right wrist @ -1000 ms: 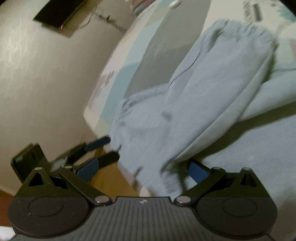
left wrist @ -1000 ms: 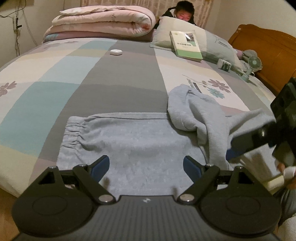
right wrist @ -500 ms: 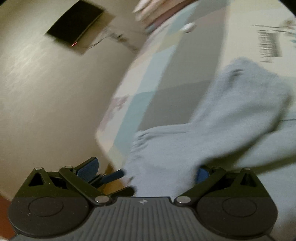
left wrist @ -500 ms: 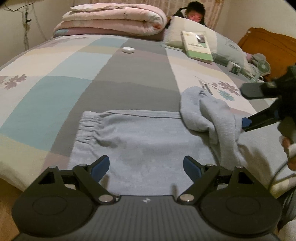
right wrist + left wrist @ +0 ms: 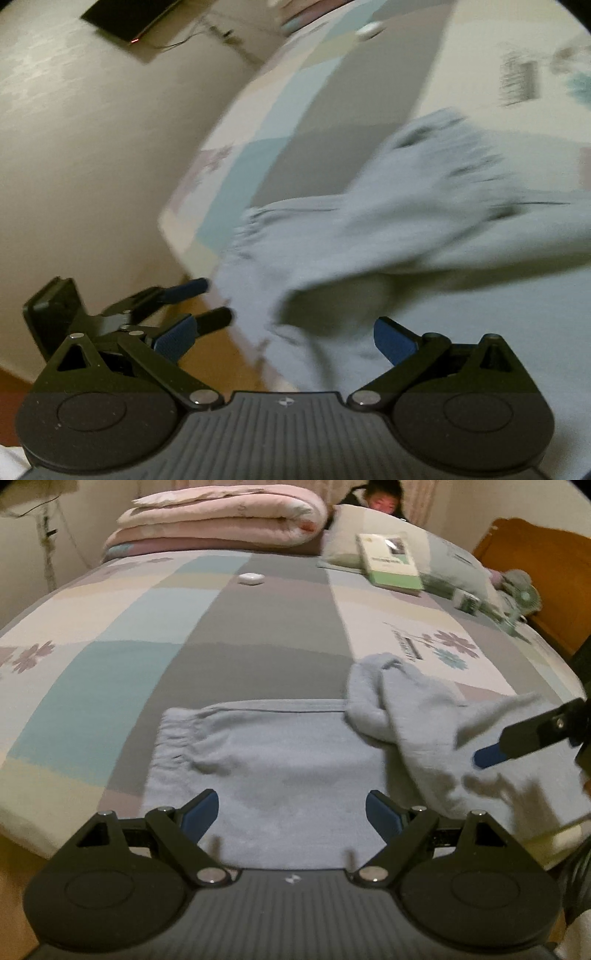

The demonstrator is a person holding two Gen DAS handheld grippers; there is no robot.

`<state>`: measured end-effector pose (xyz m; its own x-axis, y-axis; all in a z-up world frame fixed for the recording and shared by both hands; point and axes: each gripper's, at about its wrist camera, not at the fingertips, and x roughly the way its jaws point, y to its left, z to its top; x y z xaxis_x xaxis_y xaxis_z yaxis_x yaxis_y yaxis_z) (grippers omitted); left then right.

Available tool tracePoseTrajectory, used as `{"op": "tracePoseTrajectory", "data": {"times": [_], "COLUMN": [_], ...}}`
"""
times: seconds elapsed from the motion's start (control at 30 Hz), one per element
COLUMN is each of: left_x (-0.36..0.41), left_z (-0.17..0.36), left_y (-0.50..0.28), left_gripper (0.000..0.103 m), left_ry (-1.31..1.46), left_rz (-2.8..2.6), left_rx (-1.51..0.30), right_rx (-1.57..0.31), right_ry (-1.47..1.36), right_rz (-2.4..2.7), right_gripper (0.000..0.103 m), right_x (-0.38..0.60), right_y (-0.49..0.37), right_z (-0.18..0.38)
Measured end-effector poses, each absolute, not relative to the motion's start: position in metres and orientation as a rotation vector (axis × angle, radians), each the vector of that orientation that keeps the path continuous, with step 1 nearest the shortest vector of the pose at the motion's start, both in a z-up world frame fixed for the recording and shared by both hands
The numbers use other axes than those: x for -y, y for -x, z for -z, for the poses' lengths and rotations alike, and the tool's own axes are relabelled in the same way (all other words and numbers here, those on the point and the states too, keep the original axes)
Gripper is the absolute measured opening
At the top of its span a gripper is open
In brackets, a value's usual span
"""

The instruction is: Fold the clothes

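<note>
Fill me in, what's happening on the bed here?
A person with a gripper in each hand is folding light grey sweatpants on a patchwork bedspread. The elastic waistband end lies flat; the other end is bunched and flopped back over it. The left gripper hovers open over the flat part, holding nothing. The right gripper is open beside the bunched leg, nothing between its pads. A book and a folded quilt sit farther back.

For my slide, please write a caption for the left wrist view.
Open left gripper above light blue sweatpants on a patchwork bedsheet.
</note>
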<state>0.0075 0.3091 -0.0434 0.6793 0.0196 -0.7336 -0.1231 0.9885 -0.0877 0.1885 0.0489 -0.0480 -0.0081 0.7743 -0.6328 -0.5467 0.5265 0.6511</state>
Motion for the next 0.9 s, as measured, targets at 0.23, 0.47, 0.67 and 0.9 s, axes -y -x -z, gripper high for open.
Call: {"op": "tracePoseTrajectory", "data": {"times": [0.23,0.47,0.67,0.9], "left_x": [-0.259,-0.201,-0.178,-0.168], "left_z": [0.025,0.029,0.046,0.058], "left_y": [-0.046,-0.097,-0.127,-0.146], "left_gripper": [0.087,0.087,0.087,0.088], "left_ry": [-0.025,-0.275,-0.461,-0.559], "left_rz": [0.027,0.065,-0.003,-0.044], "left_rx": [-0.822,-0.885,-0.939,-0.935], "right_rx": [-1.081,-1.071,-1.043,-1.031], "right_ry": [0.115,0.25,0.191,0.165], "right_rz": [-0.584,-0.431,-0.46,-0.471], "right_gripper": [0.103,0.103,0.103,0.103], "right_x": [0.031,0.063,0.07,0.073], "right_y": [-0.182,-0.159,-0.148,-0.14], "right_z": [0.043,0.065,0.057,0.054]}}
